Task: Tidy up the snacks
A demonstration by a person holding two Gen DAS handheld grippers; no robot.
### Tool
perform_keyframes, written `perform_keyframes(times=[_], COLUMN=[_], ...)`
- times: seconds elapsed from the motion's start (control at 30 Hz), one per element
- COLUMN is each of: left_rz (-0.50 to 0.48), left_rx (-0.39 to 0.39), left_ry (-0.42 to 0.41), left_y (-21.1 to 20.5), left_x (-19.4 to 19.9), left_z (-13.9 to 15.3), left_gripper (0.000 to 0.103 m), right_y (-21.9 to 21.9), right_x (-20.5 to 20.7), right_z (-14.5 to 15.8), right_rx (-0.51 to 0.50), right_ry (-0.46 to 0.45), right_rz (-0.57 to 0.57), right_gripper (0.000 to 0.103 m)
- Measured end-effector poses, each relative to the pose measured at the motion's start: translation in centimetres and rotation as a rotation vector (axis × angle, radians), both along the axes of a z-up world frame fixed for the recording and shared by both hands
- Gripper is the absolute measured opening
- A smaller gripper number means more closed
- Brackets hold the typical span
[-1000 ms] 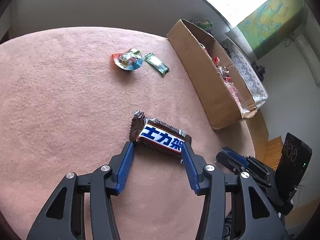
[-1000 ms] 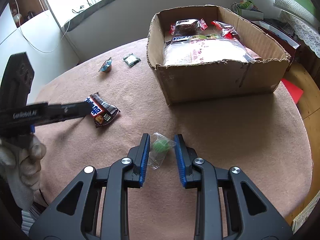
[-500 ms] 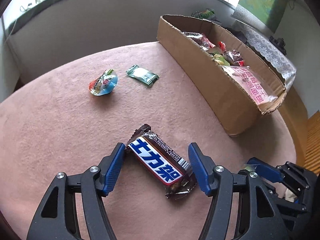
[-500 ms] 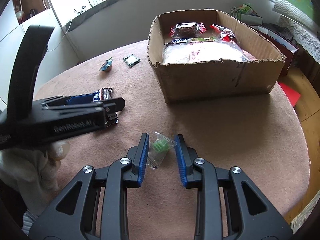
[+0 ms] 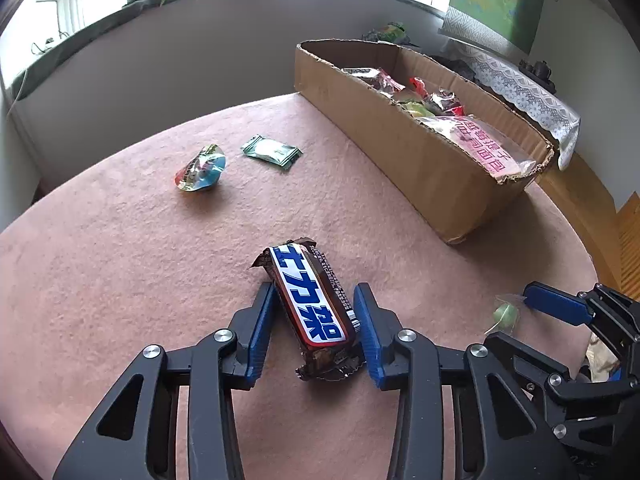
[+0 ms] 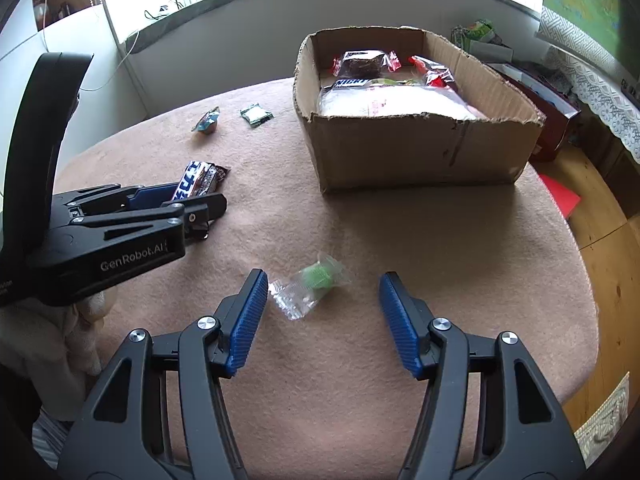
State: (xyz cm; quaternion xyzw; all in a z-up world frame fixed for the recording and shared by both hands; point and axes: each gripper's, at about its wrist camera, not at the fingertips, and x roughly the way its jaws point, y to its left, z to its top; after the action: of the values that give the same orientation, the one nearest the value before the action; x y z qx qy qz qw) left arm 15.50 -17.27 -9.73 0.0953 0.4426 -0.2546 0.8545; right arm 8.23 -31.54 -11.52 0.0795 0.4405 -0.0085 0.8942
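A round table (image 6: 440,280) covered in pink, felt-like cloth with a matted nap carries all the items. On its far right part stands a rectangular corrugated cardboard box (image 6: 412,152), open on top, its rim ragged and torn; inside lie glossy wrapped snacks, among them a large clear bag with pink print (image 5: 484,148) and red-ended wrappers against the far wall.

The left gripper (image 5: 316,328), black with ribbed blue pads, sits low over the cloth at near left. Its fingers are drawn in around a brown chocolate bar (image 5: 310,304) with a white and blue label; the right pad touches the wrapper's edge, the left pad stands just beside it, and whether the grip is firm cannot be told. The bar lies lengthwise between the fingers, its crimped ends sticking out near and far.

The right gripper (image 6: 322,316) has its fingers spread wide apart, holding nothing. Between them, nearer the left finger, a small clear crinkled packet with a green candy (image 6: 312,284) lies flat on the cloth.

At far left, well apart from both tools, rest a crumpled multicoloured foil wrapper (image 5: 200,168) and, just right of it, a flat green sachet (image 5: 272,152).
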Motion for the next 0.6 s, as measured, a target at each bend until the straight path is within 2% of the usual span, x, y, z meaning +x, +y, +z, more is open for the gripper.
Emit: perform_keyframes(times=[0.03,0.07,0.1,0.13,0.2,0.47,0.6], left_rz=[0.003,0.006,0.009,0.011,0.014,0.044,0.053], left_rx=[-0.008,-0.016,-0.021,-0.025,-0.029,-0.084,-0.121], left_ry=[0.004,0.007,0.008,0.008,0.009,0.027,0.027], left_y=[0.1,0.3,0.4,0.5,0.5,1.7,2.2], left_x=[0.0,0.0,-0.2,-0.3,-0.4,-0.5,-0.3], left_z=[0.0,0.0,0.1,0.1,0.1,0.6,1.6], left_gripper=[0.037,0.037,0.036,0.036,0.036,0.036,0.036], right_y=[0.0,0.1,0.2,0.3,0.0,-0.6,-0.6], right_x=[0.0,0.0,0.0,0.2,0.4,0.5,0.1], right_z=[-0.1,-0.2,-0.2,-0.2,-0.2,0.3,1.7], right_rx=[0.007,0.000,-0.013,-0.025,-0.017,0.033,0.042], right_ry=[0.002,-0.001,-0.003,-0.004,-0.003,-0.020,-0.056], right_rz=[0.003,0.002,0.003,0.001,0.001,0.005,0.014], right_gripper=[0.061,0.055,0.042,0.036,0.016,0.015,0.014])
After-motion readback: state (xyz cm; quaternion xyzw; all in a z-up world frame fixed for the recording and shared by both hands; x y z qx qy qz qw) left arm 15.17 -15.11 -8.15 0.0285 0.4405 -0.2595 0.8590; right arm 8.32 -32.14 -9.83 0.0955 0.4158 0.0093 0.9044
